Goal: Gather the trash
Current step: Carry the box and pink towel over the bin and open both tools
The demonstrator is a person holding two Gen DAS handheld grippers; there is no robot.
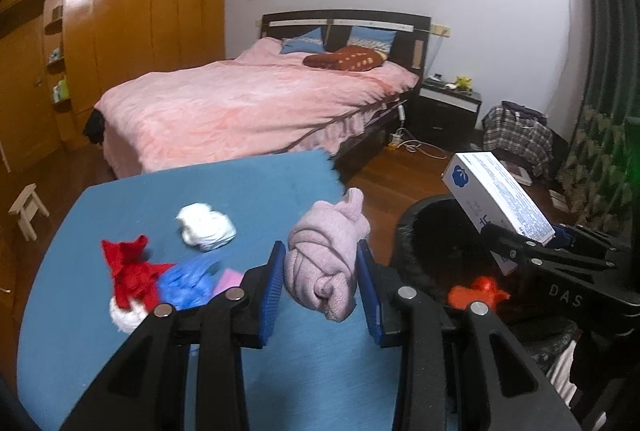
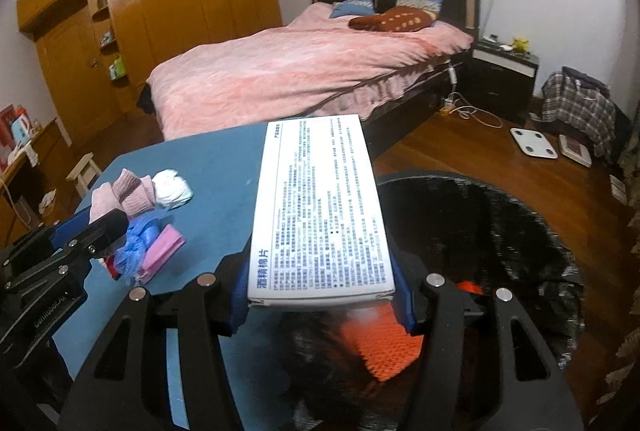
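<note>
Your left gripper [image 1: 322, 283] holds a knotted pale-pink cloth bundle [image 1: 324, 255] between its blue pads [image 1: 270, 295], the jaws closed onto its sides. The bundle hangs above the near right part of the blue table [image 1: 240, 191], close to the table's right edge and just left of the black trash bin [image 1: 436, 247].

Your right gripper [image 2: 320, 305] is clamped on the near end of a white printed box [image 2: 318, 207] (blue Chinese lettering on the end flap). The box points away from you, tilted upward, with its gripped end over the bin [image 2: 500, 231] and its far end reaching over the table's right edge [image 2: 224, 183]. In the left wrist view the same box [image 1: 496, 195] stands above the bin's far rim.

Inside the bin lies an orange textured item [image 2: 384, 347], also visible in the left wrist view [image 1: 476, 293].

Items on the table, relative to the bin:
- a white crumpled wad [image 1: 206, 227], well left of the bin, toward the table's middle;
- a red cloth scrap [image 1: 128, 267], farther left, with a white fluffy piece [image 1: 126, 317] touching its near side;
- a blue crumpled plastic piece [image 1: 188, 279], touching the red scrap on its bin side;
- a pink flat piece [image 1: 228, 279], partly under the blue plastic.
</note>
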